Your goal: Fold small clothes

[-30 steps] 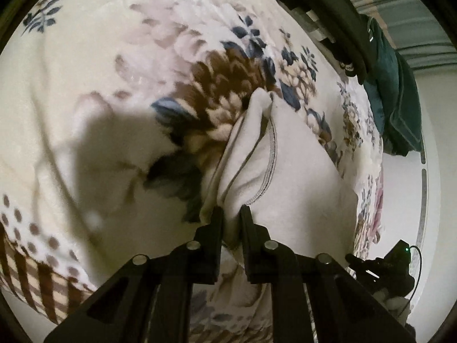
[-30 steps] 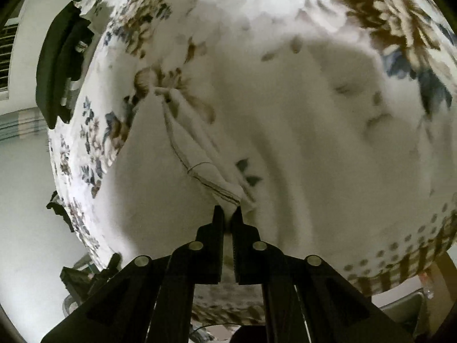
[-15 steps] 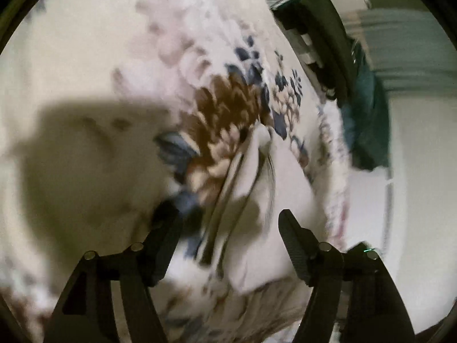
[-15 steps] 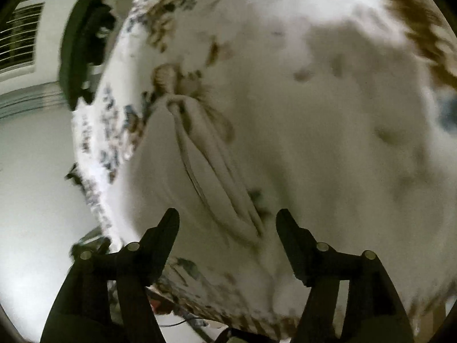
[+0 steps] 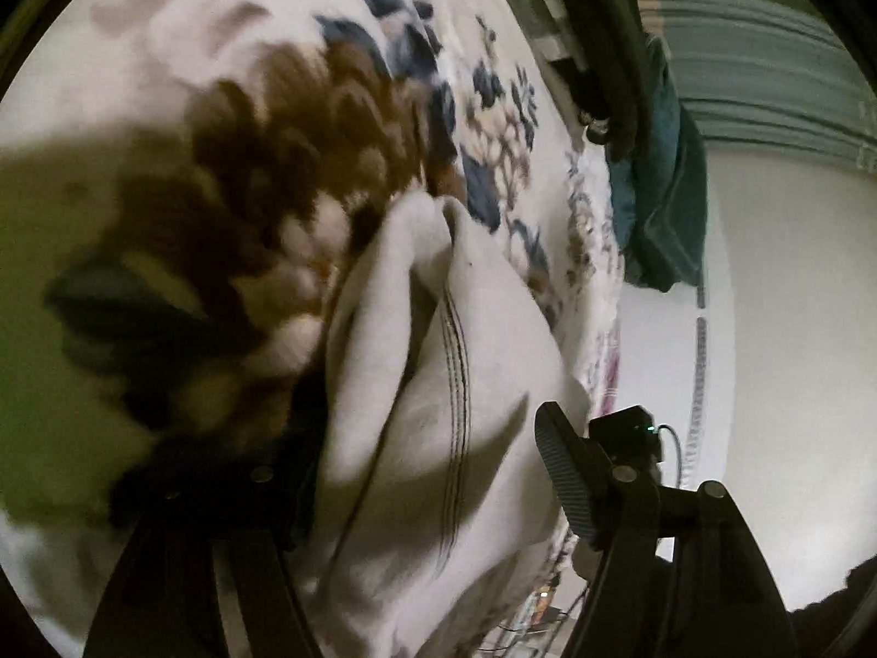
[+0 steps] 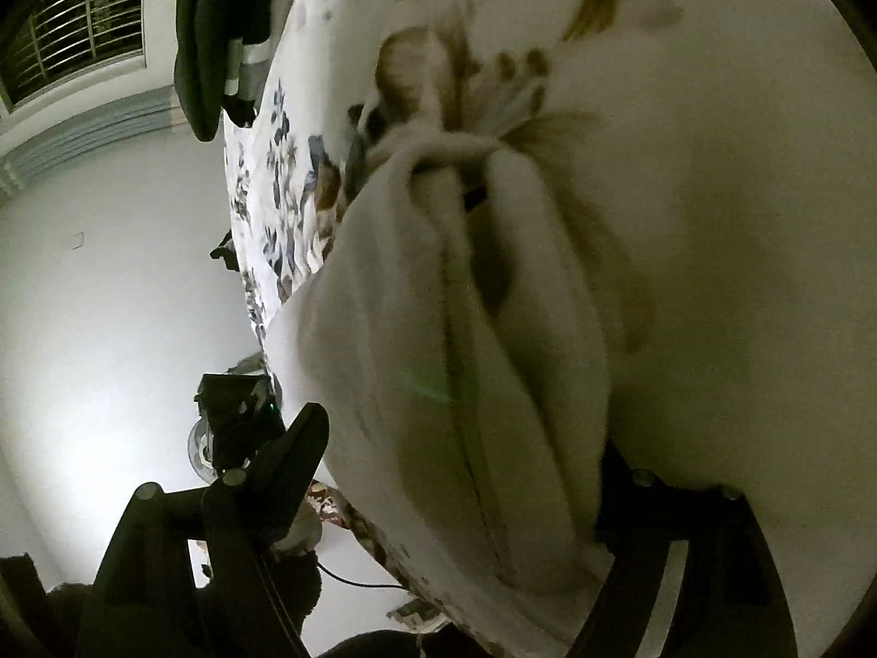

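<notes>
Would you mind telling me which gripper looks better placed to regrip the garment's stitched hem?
Probably left. The left gripper is open astride the garment, its dark-stitched hem between the fingers. The right gripper also straddles it, but its hem is less distinct.

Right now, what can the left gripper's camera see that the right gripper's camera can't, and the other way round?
Only the left wrist view shows the teal cloth hanging off the bed's edge and the big brown flower printed on the blanket.

Only the right wrist view shows the barred window.

Both show the pale folded garment lying on the floral blanket, and each view shows its own gripper, left gripper and right gripper, open with fingers either side of the garment, gripping nothing.
</notes>
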### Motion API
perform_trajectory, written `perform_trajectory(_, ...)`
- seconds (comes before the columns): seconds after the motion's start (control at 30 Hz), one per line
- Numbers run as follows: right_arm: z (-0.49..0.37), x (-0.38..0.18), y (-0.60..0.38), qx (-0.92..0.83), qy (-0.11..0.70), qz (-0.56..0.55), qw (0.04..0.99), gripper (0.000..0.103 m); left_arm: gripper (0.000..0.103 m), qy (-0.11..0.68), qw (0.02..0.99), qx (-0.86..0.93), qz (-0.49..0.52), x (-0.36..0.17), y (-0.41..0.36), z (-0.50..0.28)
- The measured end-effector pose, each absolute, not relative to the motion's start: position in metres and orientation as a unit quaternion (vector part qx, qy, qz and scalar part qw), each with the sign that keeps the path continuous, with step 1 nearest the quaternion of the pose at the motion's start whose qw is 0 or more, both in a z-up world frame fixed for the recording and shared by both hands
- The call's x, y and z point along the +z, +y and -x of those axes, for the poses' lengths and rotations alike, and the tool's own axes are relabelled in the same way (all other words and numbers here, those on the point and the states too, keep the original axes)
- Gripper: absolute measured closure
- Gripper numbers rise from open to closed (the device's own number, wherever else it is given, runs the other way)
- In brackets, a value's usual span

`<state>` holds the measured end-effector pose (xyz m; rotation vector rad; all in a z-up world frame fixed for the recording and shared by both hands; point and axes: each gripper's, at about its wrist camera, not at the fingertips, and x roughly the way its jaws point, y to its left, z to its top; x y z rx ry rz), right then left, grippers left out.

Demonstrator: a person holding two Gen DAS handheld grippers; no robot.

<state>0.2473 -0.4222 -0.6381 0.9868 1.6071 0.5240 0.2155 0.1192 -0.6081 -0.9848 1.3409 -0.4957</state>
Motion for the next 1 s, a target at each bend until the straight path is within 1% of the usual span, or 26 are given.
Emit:
perform_trajectory(0.03, -0.247, -0.637, -0.421, 0.221, 0.679, -0.42, 0.56, 0.02, 0.036, 0.587, 0.651, -0.211, 0.432, -0.608, 0.119, -0.216)
perform_trajectory(0.07, -0.246, -0.635, -0.419, 0.22, 0.676, -0.421, 0.563, 0.028, 0.038, 0.585, 0.657, -0.207, 0.427, -0.605, 0.118, -0.216)
perform_trajectory(0.1, -0.245, -0.632, -0.417, 0.218, 0.676, -0.415, 0.568, 0.045, 0.045, 0.583, 0.667, -0.204, 0.416, -0.601, 0.115, -0.216)
perform_trajectory(0.13, -0.244, -0.629, -0.416, 0.214, 0.677, -0.408, 0.574, 0.056, 0.073, 0.583, 0.683, -0.203, 0.391, -0.593, 0.111, -0.216)
perform_trajectory(0.17, -0.242, -0.627, -0.415, 0.204, 0.678, -0.405, 0.579, 0.071, 0.085, 0.585, 0.693, -0.203, 0.37, -0.586, 0.107, -0.217)
perform_trajectory(0.23, -0.24, -0.621, -0.418, 0.197, 0.672, -0.413, 0.583, 0.077, 0.087, 0.581, 0.706, -0.201, 0.351, -0.575, 0.107, -0.217)
perform_trajectory(0.4, -0.241, -0.587, -0.411, 0.182, 0.668, -0.401, 0.6, 0.081, 0.088, 0.581, 0.714, -0.198, 0.337, -0.545, 0.11, -0.221)
perform_trajectory(0.5, -0.25, -0.555, -0.401, 0.18, 0.664, -0.394, 0.61, 0.083, 0.088, 0.572, 0.717, -0.203, 0.343, -0.519, 0.117, -0.232)
perform_trajectory(0.63, -0.281, -0.503, -0.388, 0.182, 0.649, -0.388, 0.629, 0.083, 0.088, 0.556, 0.729, -0.212, 0.339, -0.477, 0.129, -0.27)
perform_trajectory(0.83, -0.38, -0.434, -0.368, 0.189, 0.617, -0.362, 0.673, 0.083, 0.088, 0.52, 0.76, -0.225, 0.318, -0.418, 0.128, -0.365)
perform_trajectory(1.0, -0.503, -0.397, -0.357, 0.201, 0.581, -0.348, 0.708, 0.083, 0.088, 0.493, 0.785, -0.223, 0.3, -0.391, 0.121, -0.468)
